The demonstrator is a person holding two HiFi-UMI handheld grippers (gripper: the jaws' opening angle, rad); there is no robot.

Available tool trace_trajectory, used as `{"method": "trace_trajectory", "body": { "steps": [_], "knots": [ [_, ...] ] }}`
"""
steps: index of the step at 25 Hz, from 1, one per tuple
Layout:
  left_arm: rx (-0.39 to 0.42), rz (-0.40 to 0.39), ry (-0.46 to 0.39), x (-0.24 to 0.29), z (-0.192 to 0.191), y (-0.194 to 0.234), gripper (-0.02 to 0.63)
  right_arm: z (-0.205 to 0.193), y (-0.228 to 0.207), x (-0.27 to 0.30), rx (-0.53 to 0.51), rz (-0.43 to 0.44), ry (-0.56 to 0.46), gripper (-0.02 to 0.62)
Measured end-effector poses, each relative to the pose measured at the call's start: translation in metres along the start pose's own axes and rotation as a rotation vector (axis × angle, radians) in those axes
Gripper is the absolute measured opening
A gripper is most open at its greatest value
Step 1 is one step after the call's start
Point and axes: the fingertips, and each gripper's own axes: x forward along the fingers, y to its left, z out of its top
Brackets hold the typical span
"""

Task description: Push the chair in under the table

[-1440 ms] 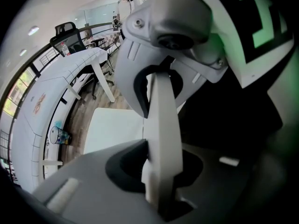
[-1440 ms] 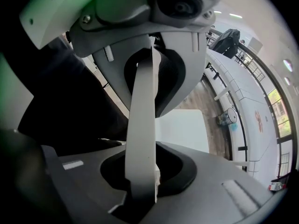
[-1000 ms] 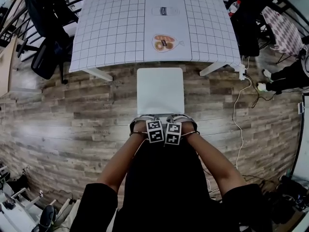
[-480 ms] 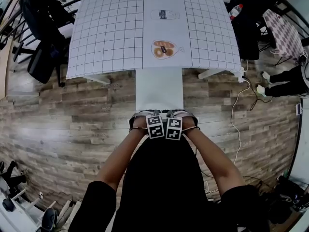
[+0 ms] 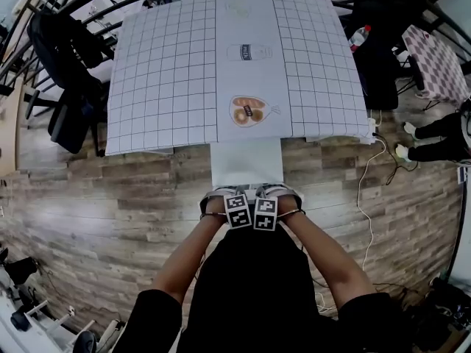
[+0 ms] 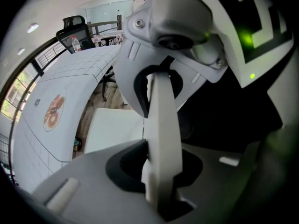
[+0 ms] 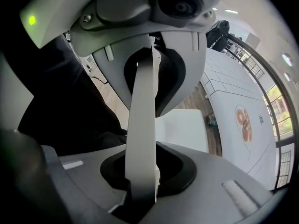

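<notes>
A white chair (image 5: 246,162) stands at the near edge of the table (image 5: 165,87), which has a grid-pattern cover; the front of the seat is tucked under the edge. My left gripper (image 5: 234,197) and right gripper (image 5: 269,197) sit side by side on the chair back's top edge. In the left gripper view the white chair back (image 6: 161,134) runs between the jaws of the left gripper (image 6: 159,171), which is shut on it. The right gripper view shows the chair back (image 7: 142,134) clamped the same way in the right gripper (image 7: 142,171). The seat (image 6: 114,129) (image 7: 182,129) lies beyond.
Black office chairs (image 5: 70,72) stand left of the table. A dark chair (image 5: 379,43) and a water bottle (image 5: 355,39) are at its right. A cable (image 5: 364,190) trails over the wooden floor on the right. Someone's legs (image 5: 434,134) show at the right edge.
The chair has slid toward the table: the gap of floor between seat and table edge has gone, and the seat's front is now under the table. Both grippers moved with it.
</notes>
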Motion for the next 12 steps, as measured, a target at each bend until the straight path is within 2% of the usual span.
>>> {"method": "trace_trajectory", "body": {
  "steps": [12],
  "knots": [
    [-0.013, -0.002, 0.009, 0.000, 0.012, 0.085, 0.087, -0.016, -0.086, 0.004, -0.015, 0.005, 0.006, 0.074]
  ]
}}
